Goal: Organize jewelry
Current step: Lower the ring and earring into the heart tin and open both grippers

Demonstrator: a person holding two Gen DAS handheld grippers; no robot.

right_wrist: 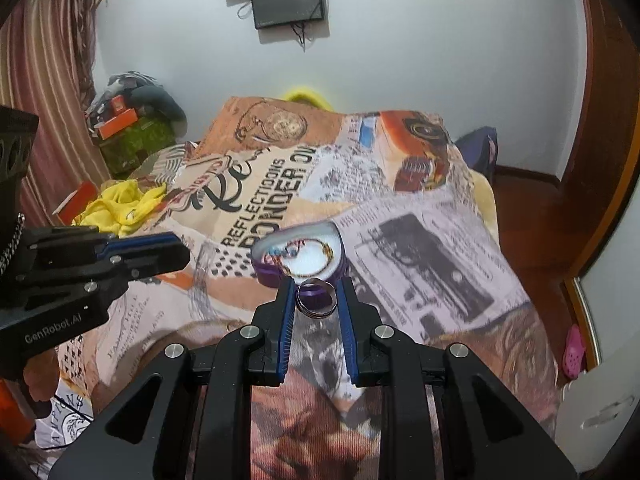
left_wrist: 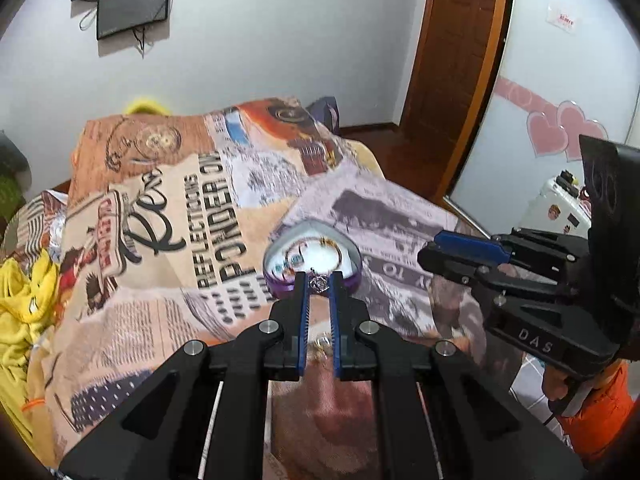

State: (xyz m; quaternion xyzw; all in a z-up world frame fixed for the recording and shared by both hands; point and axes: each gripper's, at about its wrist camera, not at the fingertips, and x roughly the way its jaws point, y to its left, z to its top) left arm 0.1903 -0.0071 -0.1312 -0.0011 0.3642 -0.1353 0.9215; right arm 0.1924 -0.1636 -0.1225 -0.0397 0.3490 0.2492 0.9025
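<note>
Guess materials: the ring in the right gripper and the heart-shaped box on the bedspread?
Ring: looks like polished metal, silver-grey, with bright highlights along the band; the alloy can't be told. It sits between the right gripper fingers.
Heart-shaped box: purple outer wall with a slight sheen, probably plastic or coated card; pale, matte lining, maybe fabric or foam. Motion blur leaves this open.

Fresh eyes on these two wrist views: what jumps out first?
The loud newspaper-print blanket covering the bed, with a purple heart-shaped box open at its middle, jewelry inside. Each gripper holds a piece just short of it: the right gripper pinches a ring, the left gripper a small sparkly piece.
</note>
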